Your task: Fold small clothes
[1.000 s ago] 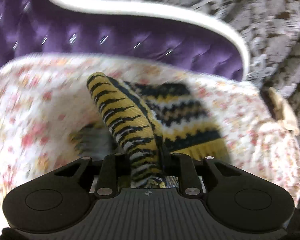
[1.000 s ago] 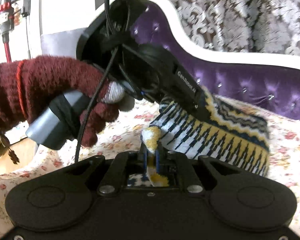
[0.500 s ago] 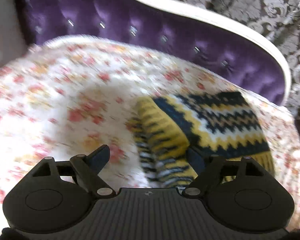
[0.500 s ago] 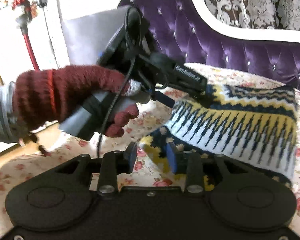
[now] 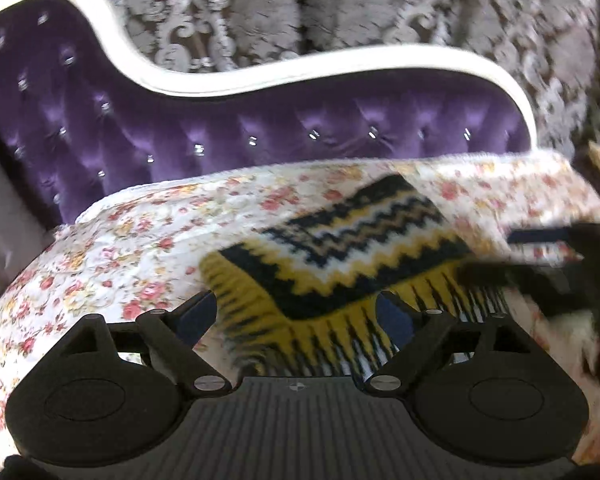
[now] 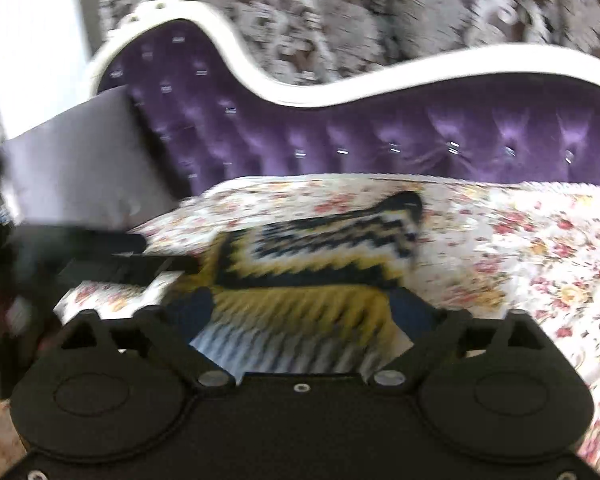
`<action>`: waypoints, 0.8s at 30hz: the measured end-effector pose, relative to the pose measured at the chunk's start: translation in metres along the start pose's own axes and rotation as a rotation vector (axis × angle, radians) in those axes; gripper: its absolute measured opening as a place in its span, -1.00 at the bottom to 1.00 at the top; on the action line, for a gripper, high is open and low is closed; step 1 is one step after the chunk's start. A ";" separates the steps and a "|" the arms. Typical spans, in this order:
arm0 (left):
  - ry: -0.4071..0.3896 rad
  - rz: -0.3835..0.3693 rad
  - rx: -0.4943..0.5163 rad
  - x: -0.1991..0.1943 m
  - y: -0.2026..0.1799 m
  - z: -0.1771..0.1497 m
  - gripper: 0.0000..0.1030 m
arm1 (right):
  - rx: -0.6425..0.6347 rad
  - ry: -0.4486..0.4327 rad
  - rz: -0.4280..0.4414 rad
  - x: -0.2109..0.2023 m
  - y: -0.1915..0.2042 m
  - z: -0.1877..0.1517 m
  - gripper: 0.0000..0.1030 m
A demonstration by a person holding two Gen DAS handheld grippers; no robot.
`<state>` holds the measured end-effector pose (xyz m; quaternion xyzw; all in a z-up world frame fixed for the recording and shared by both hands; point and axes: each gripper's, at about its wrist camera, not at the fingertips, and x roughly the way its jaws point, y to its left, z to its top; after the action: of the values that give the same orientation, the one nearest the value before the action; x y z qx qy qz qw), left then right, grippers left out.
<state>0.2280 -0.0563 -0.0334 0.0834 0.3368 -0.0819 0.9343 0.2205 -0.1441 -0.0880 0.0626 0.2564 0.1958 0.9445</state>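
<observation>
A small knitted garment (image 5: 352, 256) with yellow, black and white zigzag stripes lies folded flat on the floral bed cover (image 5: 112, 248). It also shows in the right wrist view (image 6: 320, 264). My left gripper (image 5: 300, 312) is open and empty, its fingers wide apart at the garment's near edge. My right gripper (image 6: 308, 308) is open and empty too, at the garment's near edge. The right gripper's fingers (image 5: 548, 256) show blurred at the right of the left wrist view. The left gripper's fingers (image 6: 112, 256) show at the left of the right wrist view.
A purple tufted headboard (image 5: 260, 128) with a white curved frame stands behind the bed, in front of grey patterned curtains (image 5: 380, 8). A grey cushion (image 6: 84, 160) leans at the left end. The floral cover (image 6: 540, 248) stretches right of the garment.
Both grippers have let go of the garment and opened wide. The raised folds have dropped flat onto the bed. Both grippers have drawn back and now face the headboard.
</observation>
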 end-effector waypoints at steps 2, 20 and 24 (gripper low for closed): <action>0.024 -0.008 0.006 0.007 -0.004 -0.006 0.68 | 0.034 0.016 -0.021 0.013 -0.012 0.006 0.99; 0.148 -0.084 -0.220 0.040 0.020 -0.046 1.00 | 0.123 0.111 -0.085 0.073 -0.058 -0.011 1.00; 0.154 -0.090 -0.227 0.040 0.023 -0.045 1.00 | 0.119 0.051 -0.065 0.070 -0.059 -0.018 1.00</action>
<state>0.2352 -0.0285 -0.0910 -0.0317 0.4178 -0.0783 0.9046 0.2868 -0.1699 -0.1483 0.1051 0.2936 0.1510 0.9380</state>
